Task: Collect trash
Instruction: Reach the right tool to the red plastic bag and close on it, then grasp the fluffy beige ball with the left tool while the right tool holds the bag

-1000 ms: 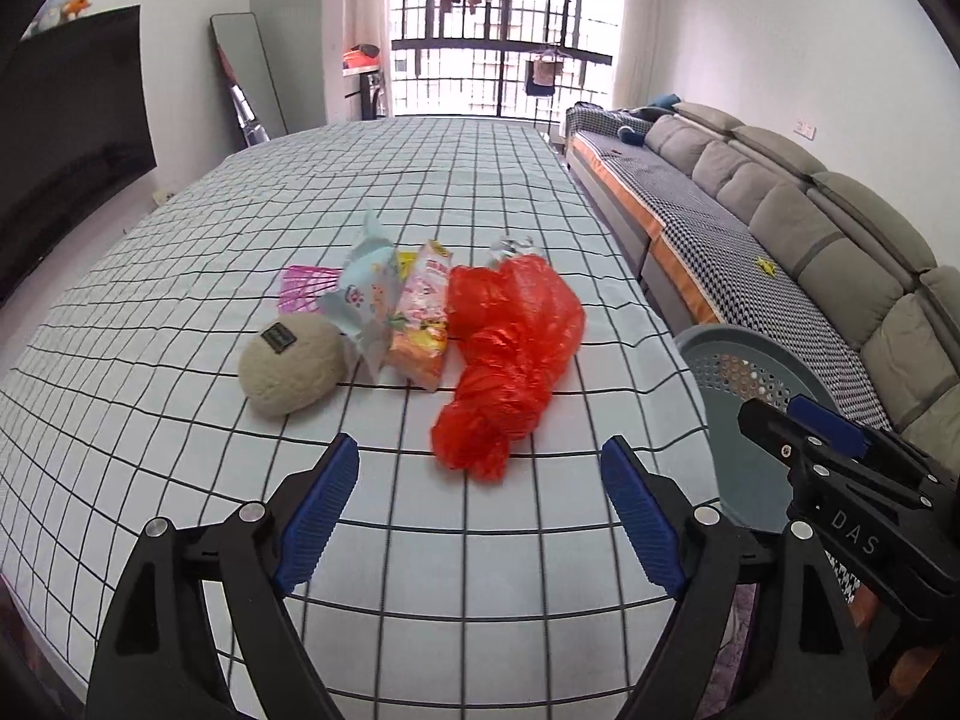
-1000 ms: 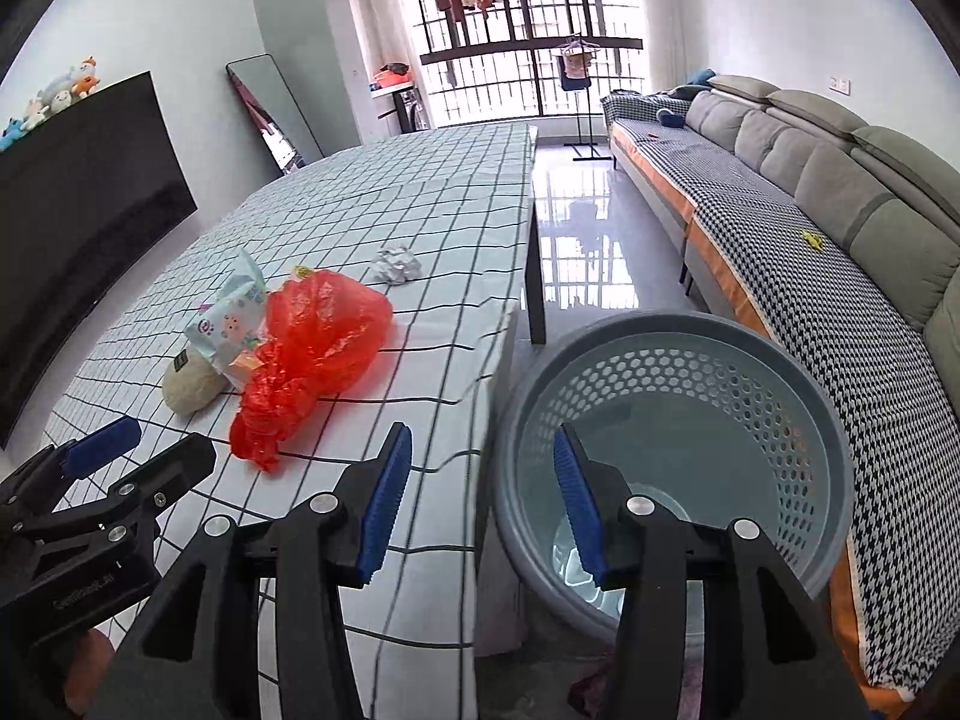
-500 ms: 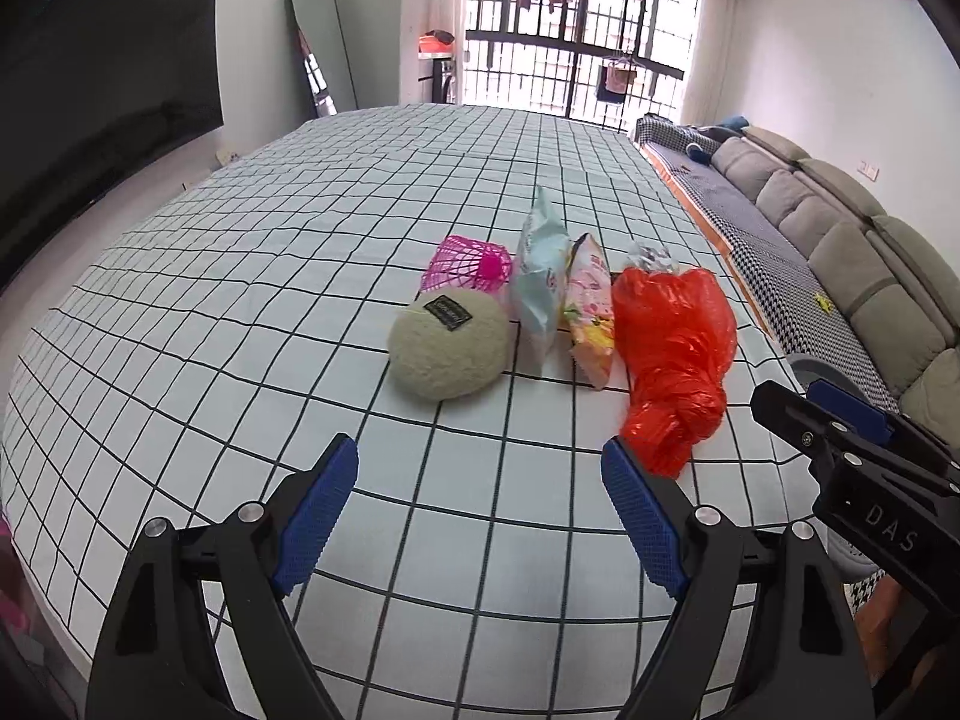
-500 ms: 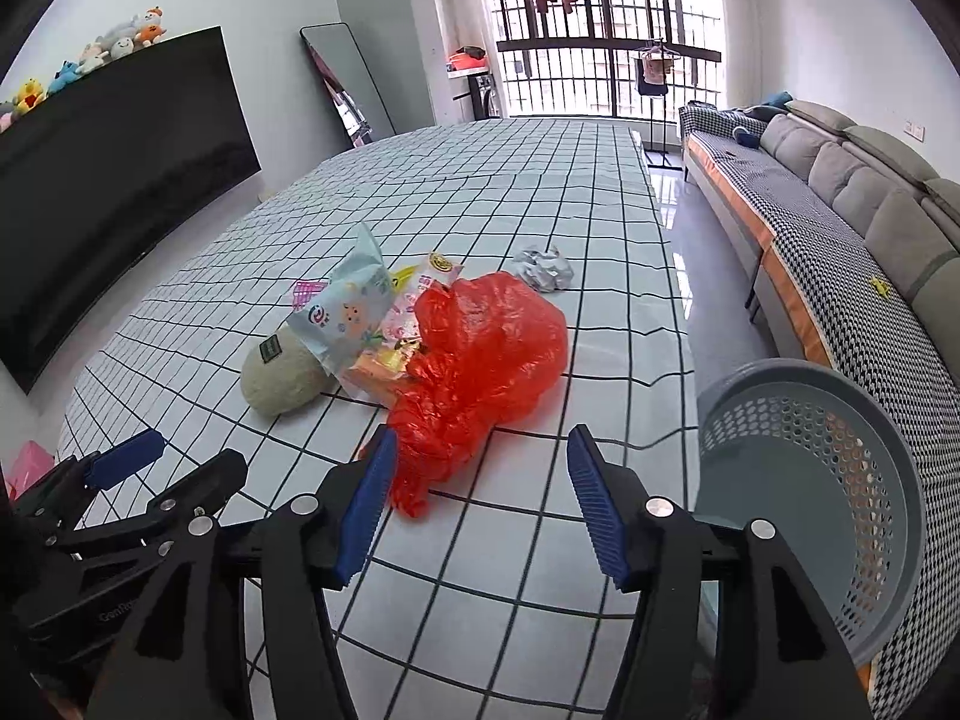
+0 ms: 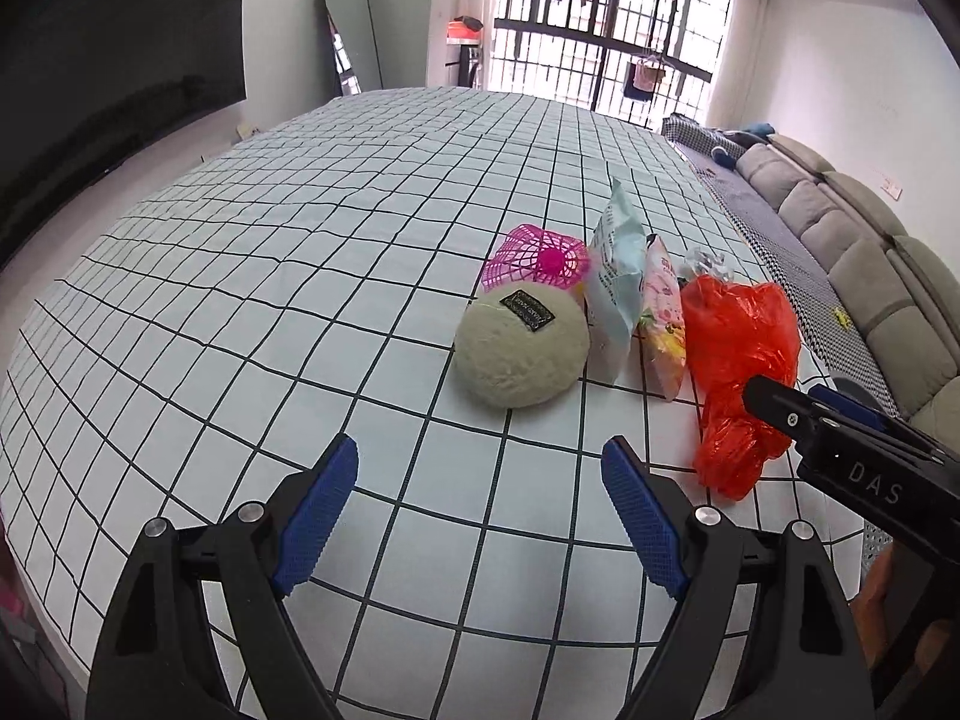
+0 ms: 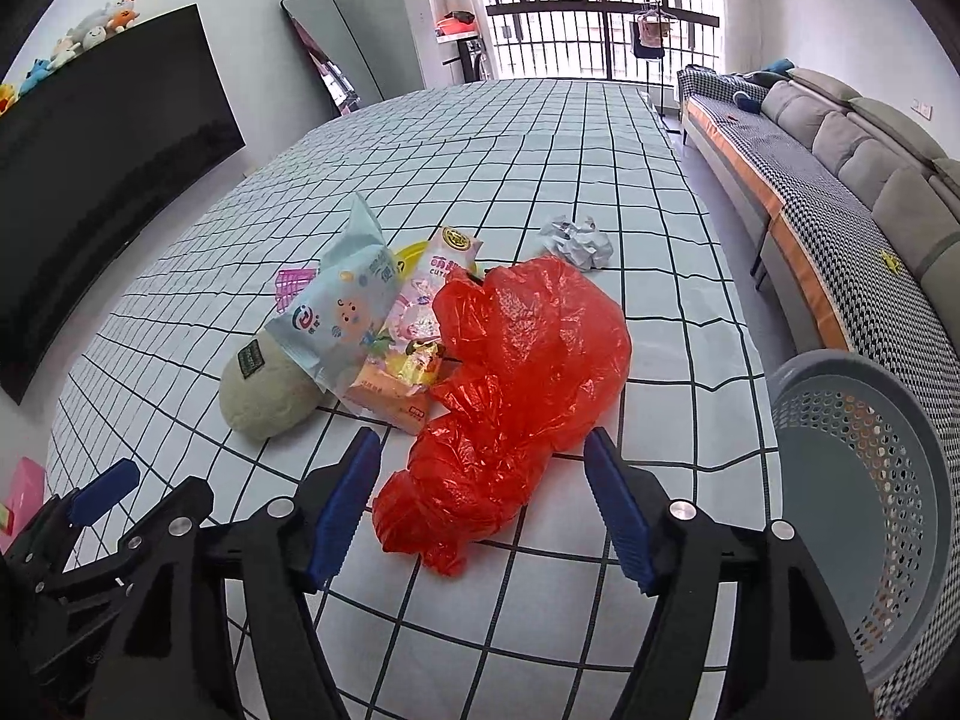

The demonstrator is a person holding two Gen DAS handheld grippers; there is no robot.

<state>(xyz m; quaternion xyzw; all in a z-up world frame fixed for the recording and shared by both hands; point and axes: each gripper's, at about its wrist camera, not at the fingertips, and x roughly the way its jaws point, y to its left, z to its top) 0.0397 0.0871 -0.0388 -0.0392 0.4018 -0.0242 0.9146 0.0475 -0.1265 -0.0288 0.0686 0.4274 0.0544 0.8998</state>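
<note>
Trash lies in a heap on the checked table: a red plastic bag, a light blue packet, a pink snack packet, a beige round plush lump, a pink mesh piece and crumpled paper. My right gripper is opening, its blue pads on either side of the red bag's near end without pressing on it. My left gripper stands open above bare cloth, just short of the beige lump, with nothing between its fingers.
A grey perforated basket stands on the floor off the table's right edge. A sofa runs along the right wall and a large dark screen along the left. The table's far half holds nothing.
Both views have swung left, from the basket and table edge onto the heap. The right jaws have spread wider and now straddle the red bag's end. The left jaws keep their width.
</note>
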